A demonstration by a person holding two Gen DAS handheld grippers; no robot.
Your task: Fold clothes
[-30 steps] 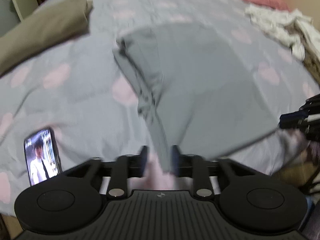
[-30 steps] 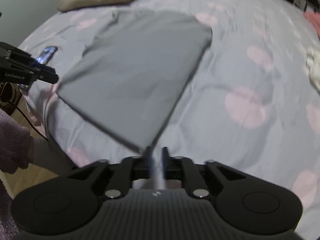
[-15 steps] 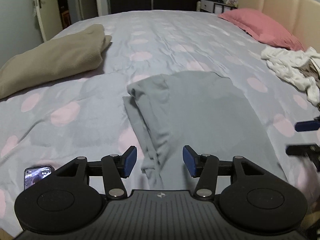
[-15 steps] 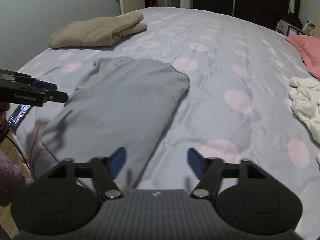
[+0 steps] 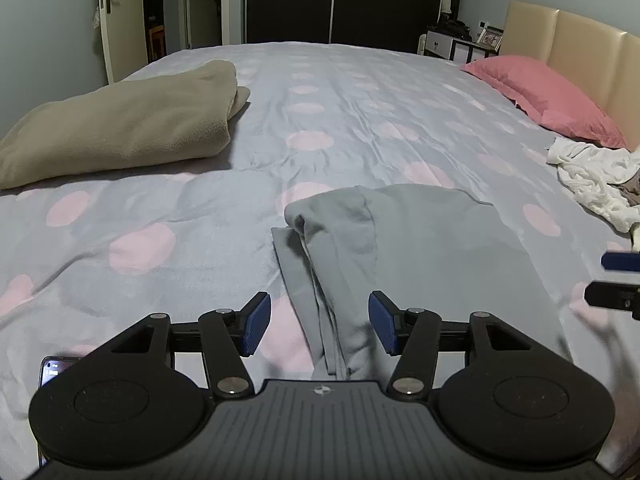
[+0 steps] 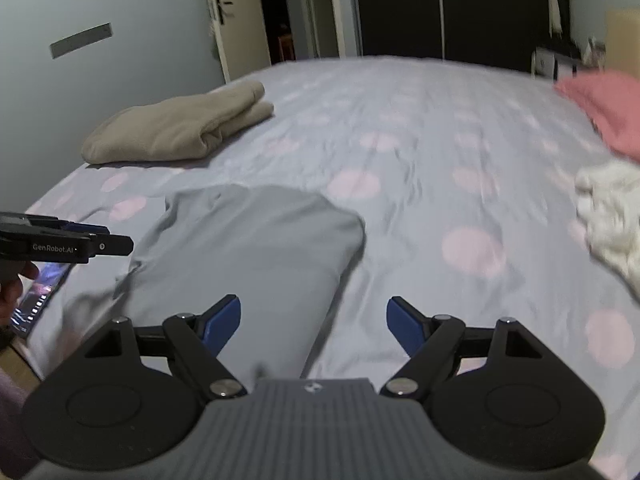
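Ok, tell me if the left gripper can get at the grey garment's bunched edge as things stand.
Probably yes. The left gripper is open, its jaws having just been opening, with the grey garment lying flat on the bed straight ahead and nothing between.

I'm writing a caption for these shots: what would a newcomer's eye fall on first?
Most striking is the grey garment, folded and lying flat near the bed's front edge, with the open left gripper and right gripper above it, gripping nothing. Next comes the folded tan blanket far left, then the pink pillow and crumpled white clothes at right.
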